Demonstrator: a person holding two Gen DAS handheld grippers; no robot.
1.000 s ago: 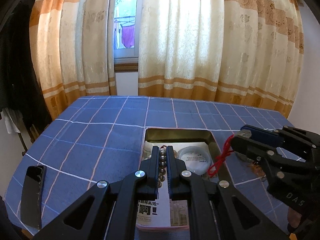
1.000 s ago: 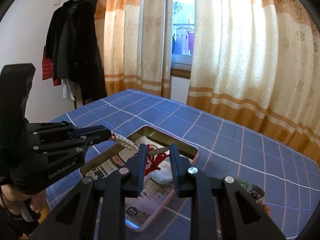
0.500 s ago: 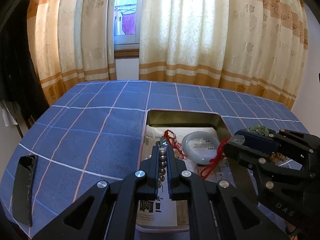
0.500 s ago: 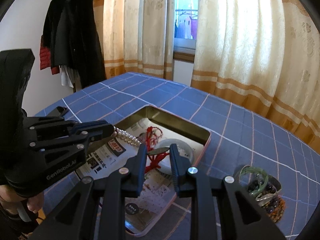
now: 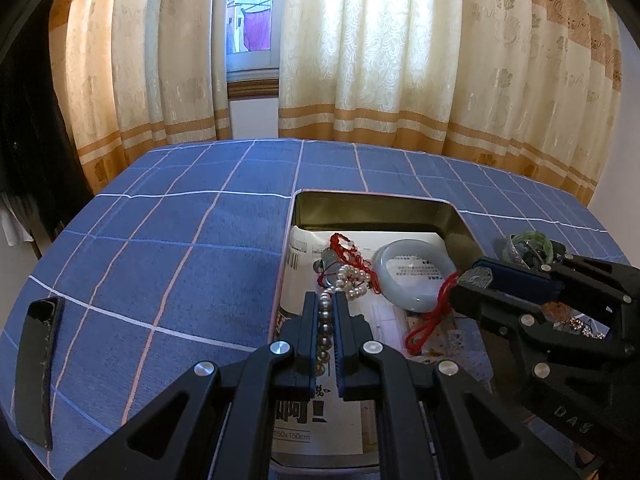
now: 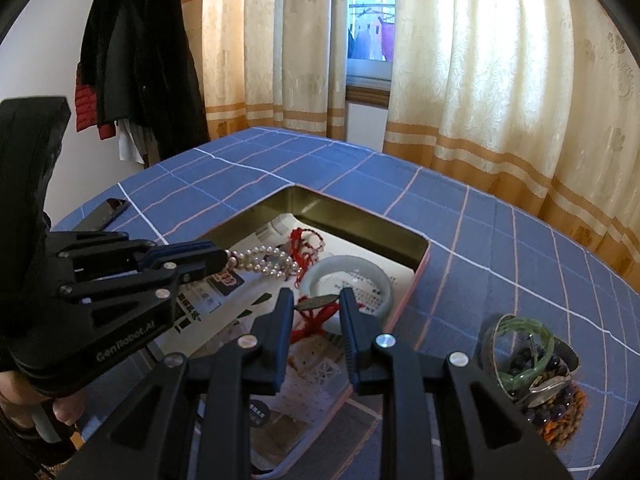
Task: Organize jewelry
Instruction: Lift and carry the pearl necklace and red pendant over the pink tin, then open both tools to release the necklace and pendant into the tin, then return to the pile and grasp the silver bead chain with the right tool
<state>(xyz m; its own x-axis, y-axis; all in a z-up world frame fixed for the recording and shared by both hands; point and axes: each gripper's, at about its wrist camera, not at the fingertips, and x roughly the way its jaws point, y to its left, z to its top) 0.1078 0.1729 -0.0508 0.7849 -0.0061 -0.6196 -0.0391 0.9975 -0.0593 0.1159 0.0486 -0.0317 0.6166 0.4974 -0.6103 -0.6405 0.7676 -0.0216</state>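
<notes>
An open metal tin (image 5: 372, 194) (image 6: 360, 216) lined with printed paper sits on the blue checked cloth. In it lie a pale jade bangle (image 5: 416, 276) (image 6: 384, 280) and a red cord bracelet (image 5: 348, 246) (image 6: 306, 240). My left gripper (image 5: 325, 300) (image 6: 218, 258) is shut on a pearl strand (image 5: 352, 282) (image 6: 264, 260), whose far end lies bunched on the paper beside the bracelet. My right gripper (image 6: 316, 300) (image 5: 468, 284) is shut on a small grey-green pendant (image 6: 318, 301). The pendant's red cord (image 6: 316, 320) (image 5: 432, 316) hangs down to the paper near the bangle.
A heap of mixed bracelets and beads (image 6: 532, 368) (image 5: 528, 244) lies on the cloth right of the tin. A black phone (image 5: 38, 360) (image 6: 106, 212) rests near the left table edge. Curtains and a window stand behind, dark coats (image 6: 136, 52) at far left.
Both grippers have sunk toward the tin and tilted down. The pearl strand's free end now rests on the paper, and the red cord's loop has come down onto the lining.
</notes>
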